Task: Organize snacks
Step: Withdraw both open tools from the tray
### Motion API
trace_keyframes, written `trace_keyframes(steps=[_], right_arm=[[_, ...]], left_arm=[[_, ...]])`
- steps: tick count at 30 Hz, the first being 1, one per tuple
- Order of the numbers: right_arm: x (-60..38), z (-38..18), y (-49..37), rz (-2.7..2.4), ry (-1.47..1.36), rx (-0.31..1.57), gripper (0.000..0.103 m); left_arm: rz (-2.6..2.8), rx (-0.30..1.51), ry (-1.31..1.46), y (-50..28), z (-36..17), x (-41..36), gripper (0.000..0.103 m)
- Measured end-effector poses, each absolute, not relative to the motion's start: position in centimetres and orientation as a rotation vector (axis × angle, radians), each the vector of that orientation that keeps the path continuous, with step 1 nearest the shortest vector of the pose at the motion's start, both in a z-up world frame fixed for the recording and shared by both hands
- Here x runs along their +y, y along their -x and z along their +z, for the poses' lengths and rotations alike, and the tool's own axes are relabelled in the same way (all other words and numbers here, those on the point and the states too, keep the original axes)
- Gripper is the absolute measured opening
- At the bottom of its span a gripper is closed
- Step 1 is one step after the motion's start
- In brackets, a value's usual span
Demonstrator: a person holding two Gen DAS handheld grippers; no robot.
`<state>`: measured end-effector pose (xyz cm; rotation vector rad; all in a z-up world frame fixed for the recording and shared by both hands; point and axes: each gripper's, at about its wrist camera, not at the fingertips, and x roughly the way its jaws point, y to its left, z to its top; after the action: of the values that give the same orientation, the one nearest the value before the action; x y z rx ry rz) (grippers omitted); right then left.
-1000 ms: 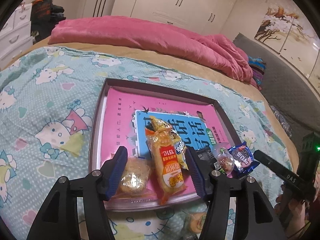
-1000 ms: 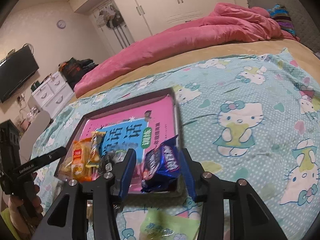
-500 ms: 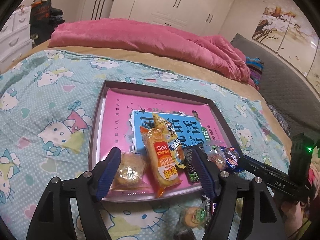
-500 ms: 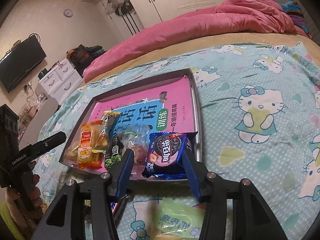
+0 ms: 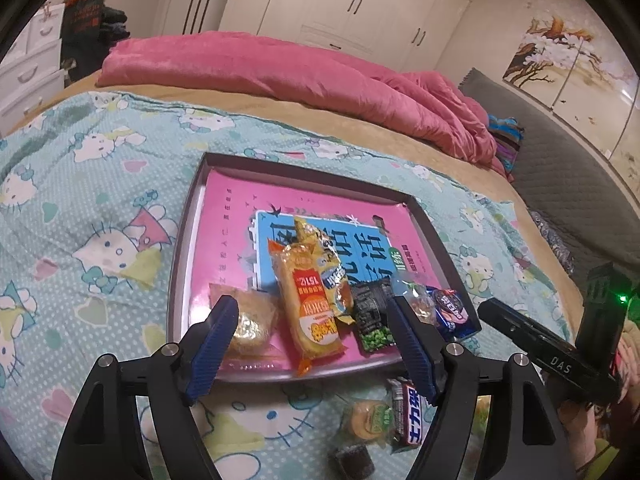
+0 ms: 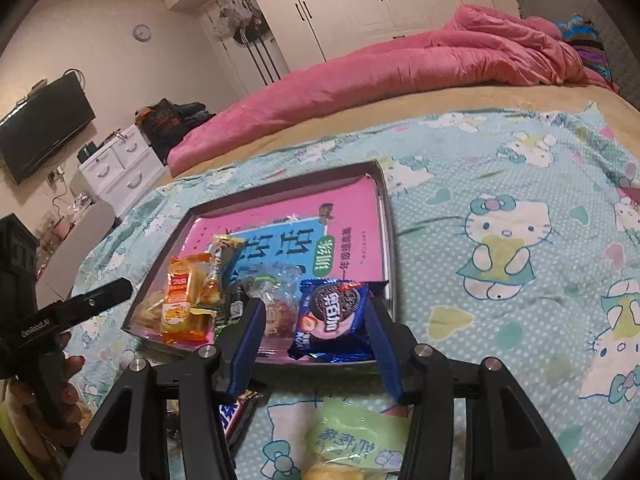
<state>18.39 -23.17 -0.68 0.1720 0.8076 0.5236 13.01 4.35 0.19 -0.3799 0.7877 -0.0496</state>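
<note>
The blue cookie pack [image 6: 332,318] is seen lying in the tray [image 6: 387,240] (on the bed), between the spread fingers of the right hand-held gripper [image 6: 316,344]; the left hand-held gripper [image 5: 312,344] is likewise held apart, empty.

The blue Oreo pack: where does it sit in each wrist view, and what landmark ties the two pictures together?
Left wrist: the blue Oreo pack lies at the tray's near right corner, partly hidden behind the left gripper's right finger.
Right wrist: the pack lies low and central, between the open jaws of the right gripper, flat on the tray.
Shared landmark: the orange snack bag inside the tray.
</note>
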Motion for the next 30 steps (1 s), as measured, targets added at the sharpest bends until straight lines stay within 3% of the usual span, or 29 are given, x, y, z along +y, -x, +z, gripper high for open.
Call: trace_keyframes(steps=[3,30], right_arm=[[-22.8,-0.1,-17.9,0.538,-0.158,0.786,0.060],[-21.2,1.3,-14.9,0.591,-0.091,0.756,0.067]], left_arm=[[-0.051,0.797,0.382,-12.8,0.2,4.2,0.079],[-0.099,0.892,0.389,-8.8,-0.2,2.1,0.080]])
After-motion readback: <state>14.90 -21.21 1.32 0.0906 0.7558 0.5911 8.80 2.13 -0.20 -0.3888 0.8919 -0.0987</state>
